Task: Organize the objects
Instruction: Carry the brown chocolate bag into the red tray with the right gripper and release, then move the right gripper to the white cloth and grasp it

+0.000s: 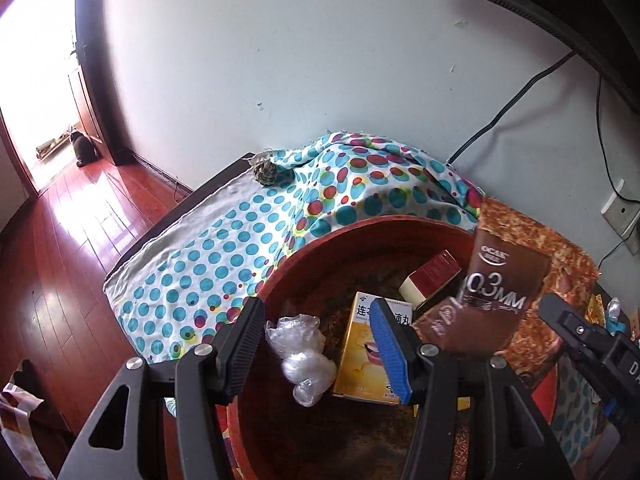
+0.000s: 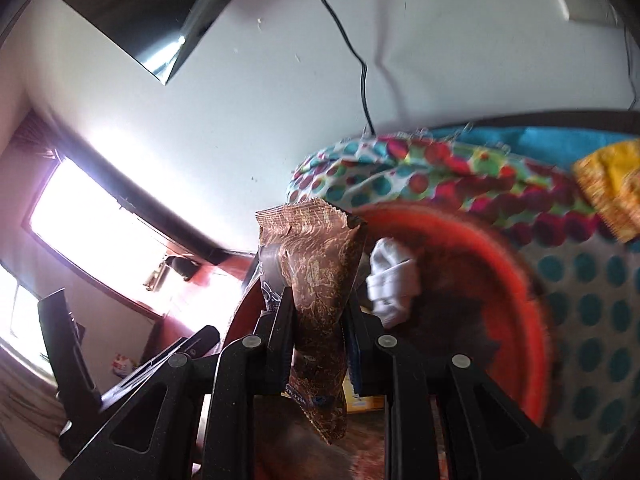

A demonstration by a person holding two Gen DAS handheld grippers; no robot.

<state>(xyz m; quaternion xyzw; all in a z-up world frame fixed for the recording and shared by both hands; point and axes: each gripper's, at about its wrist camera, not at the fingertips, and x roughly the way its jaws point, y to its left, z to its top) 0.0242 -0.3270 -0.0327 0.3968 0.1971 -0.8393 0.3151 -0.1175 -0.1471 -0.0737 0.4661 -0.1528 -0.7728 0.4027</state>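
Red-rimmed and round, the basin (image 1: pixel 304 248) sits on a dotted cloth (image 1: pixel 224 240); from the left wrist, the left gripper (image 1: pixel 316 344) hangs over it with fingers spread and nothing between them. Inside lie a crumpled clear plastic wrap (image 1: pixel 302 356), a yellow box (image 1: pixel 368 356) and a small red box (image 1: pixel 434 278); a brown packet (image 1: pixel 500 292) hangs above the far side. From the right wrist, the right gripper (image 2: pixel 318 316) pinches that brown packet over the basin's rim, a white bundle (image 2: pixel 392 284) just beyond it.
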